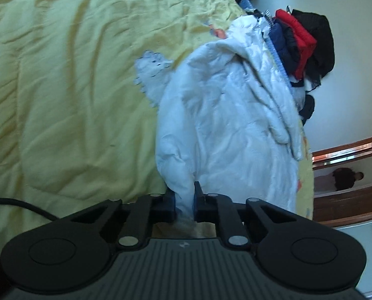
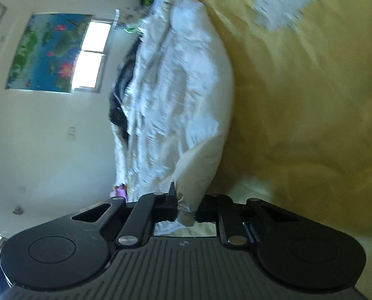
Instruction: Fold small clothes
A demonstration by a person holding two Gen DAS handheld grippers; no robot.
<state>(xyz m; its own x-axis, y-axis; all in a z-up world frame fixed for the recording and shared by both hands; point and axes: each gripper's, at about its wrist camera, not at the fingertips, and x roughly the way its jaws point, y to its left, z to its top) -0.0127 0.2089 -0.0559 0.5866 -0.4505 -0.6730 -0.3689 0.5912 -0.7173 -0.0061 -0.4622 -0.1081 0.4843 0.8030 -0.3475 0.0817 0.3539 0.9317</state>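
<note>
Both tongs are clenched on the same white garment: the left gripper has a bunched edge pinched between its jaws, and the right gripper nips another bunched bit of the cloth the same way. The garment hangs from the two grips and spreads away from the cameras across the yellow quilt, w/ its far part seeming to rest on the bed near a pile of dark and red clothes. A second small white piece with a dark scalloped edge lies flat on the quilt just beside it, not held. The white fabric looks thin, soft and very light (it crumples and creases freely, no stiffness at all), so it'll prob. sag and twist between the two grips unless kept taut. Both views are motion-blurred, esp. the right one, so I can't tell which part of the garment each grip has, hem, cuff or shoulder. Judging by the bunching, each hold is on a wad rather than a clean corner; better purchase would be flat corners or seam edges, since thicker seams slip less in narrow jaws. Nothing fragile here; main risk is cloth sliding out.
</note>
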